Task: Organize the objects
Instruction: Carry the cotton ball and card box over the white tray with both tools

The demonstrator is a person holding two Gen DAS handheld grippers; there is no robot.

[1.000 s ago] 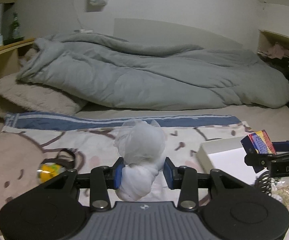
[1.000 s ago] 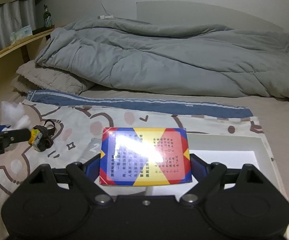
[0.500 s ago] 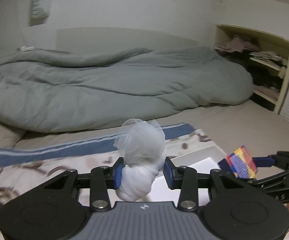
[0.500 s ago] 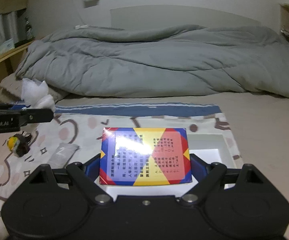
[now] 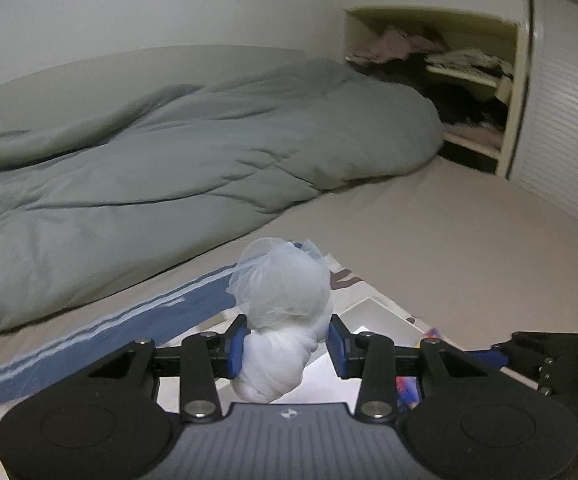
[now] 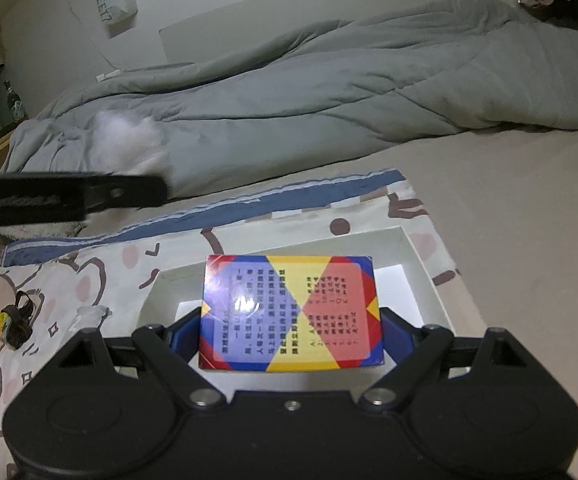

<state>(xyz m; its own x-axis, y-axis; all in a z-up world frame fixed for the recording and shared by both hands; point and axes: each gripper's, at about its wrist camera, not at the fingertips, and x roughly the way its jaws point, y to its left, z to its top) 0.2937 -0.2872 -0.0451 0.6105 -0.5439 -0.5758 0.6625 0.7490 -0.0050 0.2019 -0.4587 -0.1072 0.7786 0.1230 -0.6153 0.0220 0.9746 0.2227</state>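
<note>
The left gripper (image 5: 285,350) pinches a white bundle of gauzy cloth (image 5: 283,312) between its blue pads, the lower knot squeezed tight and the puffier top bulging above the fingers. It hangs over the near corner of a shallow white tray (image 5: 373,314) that sits on a cartoon-print sheet (image 6: 101,264) with a blue striped border (image 5: 137,322).

The right gripper (image 6: 292,338) is clamped across a flat card box (image 6: 291,312) printed in red, yellow and blue with rows of small text, the jaws standing wide to span its width. The box is held above the same white tray (image 6: 421,258), which only the right wrist view shows whole: a rectangular rim with a bright floor.

From the left wrist view only a sliver of the box (image 5: 407,388) peeks out behind the left gripper's linkage, with the right gripper's black body (image 5: 549,356) at the lower right. That view alone shows an open wall shelf (image 5: 433,76) stuffed with clothes and a slatted door (image 5: 569,120) beside it.

The right wrist view in turn catches the left gripper (image 6: 69,198) from the side as a blurred dark bar with the white bundle (image 6: 129,140) smeared above it. Near the left edge a small yellow-and-black object (image 6: 11,326) lies on the sheet, and a crumpled pale wrapper (image 6: 91,314) rests just beside the tray. A rumpled grey duvet (image 6: 329,92) fills the bed behind in both views.
</note>
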